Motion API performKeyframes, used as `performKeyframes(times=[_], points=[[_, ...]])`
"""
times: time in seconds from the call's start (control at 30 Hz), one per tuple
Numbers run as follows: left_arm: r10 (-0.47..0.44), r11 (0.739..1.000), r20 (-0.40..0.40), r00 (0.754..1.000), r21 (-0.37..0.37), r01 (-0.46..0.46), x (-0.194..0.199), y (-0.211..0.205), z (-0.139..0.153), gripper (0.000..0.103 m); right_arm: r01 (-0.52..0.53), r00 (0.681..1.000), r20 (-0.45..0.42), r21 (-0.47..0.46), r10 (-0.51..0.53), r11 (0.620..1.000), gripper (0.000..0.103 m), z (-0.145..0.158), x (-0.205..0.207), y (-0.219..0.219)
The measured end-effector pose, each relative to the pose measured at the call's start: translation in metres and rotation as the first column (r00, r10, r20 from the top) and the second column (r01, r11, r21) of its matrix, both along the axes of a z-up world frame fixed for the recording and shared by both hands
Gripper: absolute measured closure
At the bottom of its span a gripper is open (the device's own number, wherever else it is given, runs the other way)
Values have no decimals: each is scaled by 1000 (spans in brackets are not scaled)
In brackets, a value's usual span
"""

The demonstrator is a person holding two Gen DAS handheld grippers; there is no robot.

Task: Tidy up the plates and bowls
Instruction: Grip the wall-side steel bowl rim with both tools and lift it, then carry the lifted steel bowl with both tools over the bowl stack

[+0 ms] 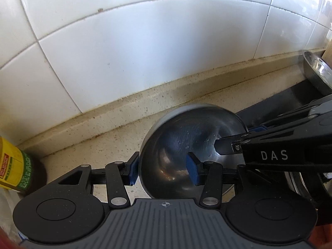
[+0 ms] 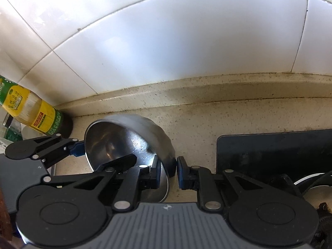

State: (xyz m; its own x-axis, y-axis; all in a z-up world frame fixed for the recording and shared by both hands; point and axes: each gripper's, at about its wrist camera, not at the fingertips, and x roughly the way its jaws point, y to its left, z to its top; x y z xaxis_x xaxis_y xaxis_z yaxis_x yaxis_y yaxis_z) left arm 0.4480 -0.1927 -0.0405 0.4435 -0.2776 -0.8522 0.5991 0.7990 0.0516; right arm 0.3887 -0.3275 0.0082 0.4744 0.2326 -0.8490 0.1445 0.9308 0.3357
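Note:
A steel bowl [image 1: 186, 145] is held tilted above the speckled counter. In the left wrist view my left gripper [image 1: 164, 170] straddles the bowl's left wall, one blue pad outside and one inside, with a wide gap between the pads. My right gripper [image 1: 232, 139] reaches in from the right over the bowl's far rim. In the right wrist view the right gripper [image 2: 168, 171] is closed on the bowl's [image 2: 132, 139] right wall, one finger inside and one outside. The left gripper [image 2: 76, 147] touches the bowl's left rim there.
A white tiled wall [image 1: 145, 41] stands close behind. A yellow-labelled bottle [image 2: 35, 112] stands at the left by the wall. A black tray [image 2: 269, 151] lies on the right. Another steel bowl [image 1: 317, 70] leans at the far right.

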Motion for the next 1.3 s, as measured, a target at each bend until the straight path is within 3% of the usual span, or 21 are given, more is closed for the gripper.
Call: performKeyframes(times=[0.6,1.0,1.3], points=[[17,999,76,997,-49,-13,-22,16,48,46,-11,997,81,4,11,1000,82,55,-23,11],[36,996,182,983,-84,-21,-79,46,106,43,-66,983,167,-26,70,997,82,114,-70,42],[43,996,192,980,-90,-26,-126,74,119,41,-141,978,151,-15,142,990,82,120,-111,68]])
